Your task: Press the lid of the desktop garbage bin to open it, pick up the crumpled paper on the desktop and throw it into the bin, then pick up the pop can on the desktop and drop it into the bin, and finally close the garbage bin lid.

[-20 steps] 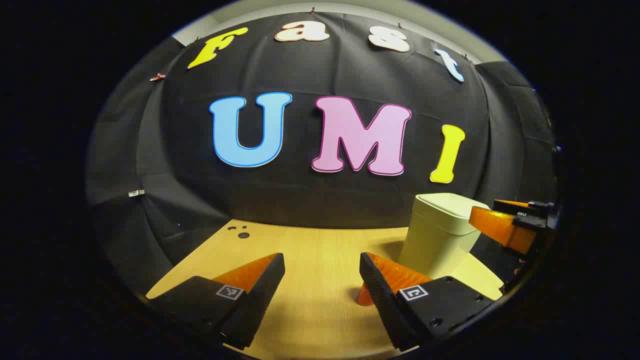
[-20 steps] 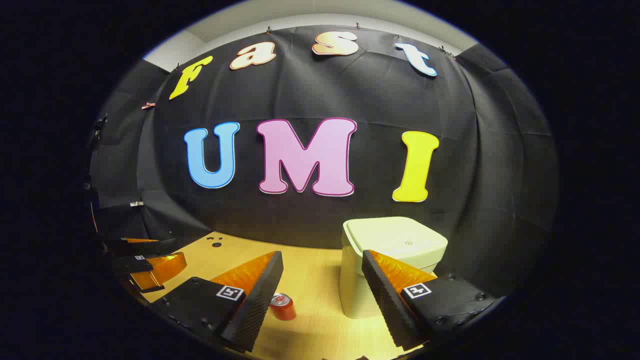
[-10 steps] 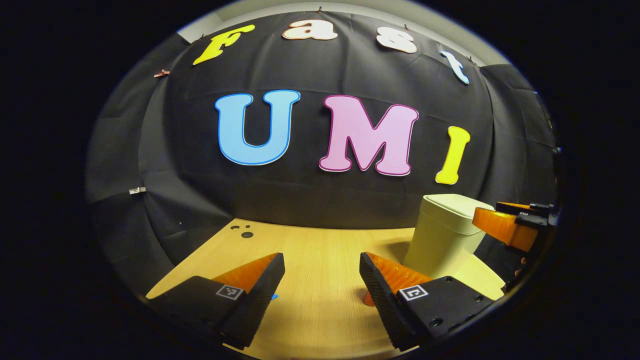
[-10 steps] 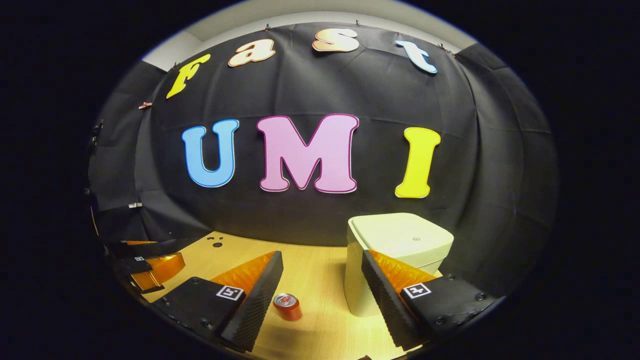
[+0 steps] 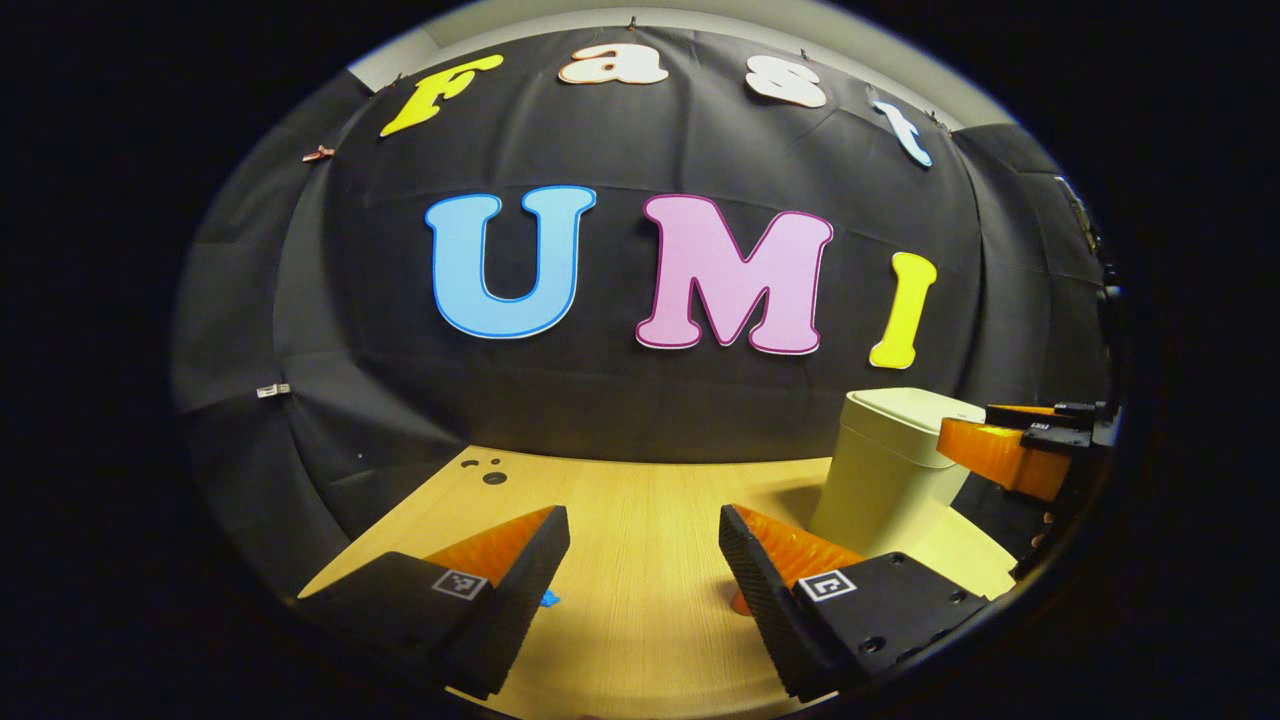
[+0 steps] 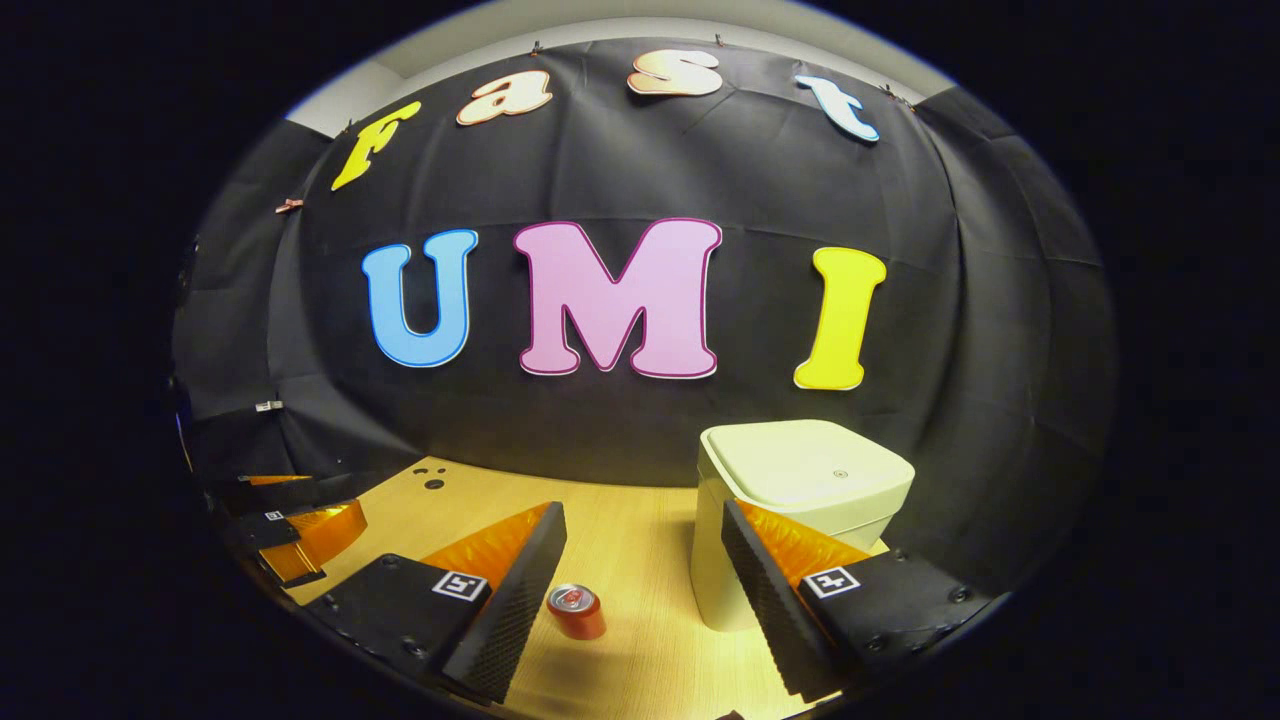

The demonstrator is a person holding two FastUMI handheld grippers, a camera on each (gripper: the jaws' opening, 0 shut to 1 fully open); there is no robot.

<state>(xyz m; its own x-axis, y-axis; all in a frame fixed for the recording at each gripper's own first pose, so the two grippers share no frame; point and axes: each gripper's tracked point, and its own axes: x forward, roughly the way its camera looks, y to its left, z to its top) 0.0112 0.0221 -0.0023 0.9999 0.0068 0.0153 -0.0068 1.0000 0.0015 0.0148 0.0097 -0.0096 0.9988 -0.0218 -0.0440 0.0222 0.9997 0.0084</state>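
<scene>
Both tongs gape empty. Right tongs (image 6: 640, 590) have edged toward the shut bin (image 6: 800, 520) at two o'clock; pop can (image 6: 577, 611) stands on the bench (image 6: 640, 560). Lid press looks next.

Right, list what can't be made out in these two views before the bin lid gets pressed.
- Pop can, left gripper view: mostly hidden behind the left tongs' own finger.
- Small blue thing on the table, left gripper view: half hidden by the other finger, too small to identify.
- Bin, right gripper view: lower front covered by a finger of the right tongs; contents hidden under the closed lid.
</scene>
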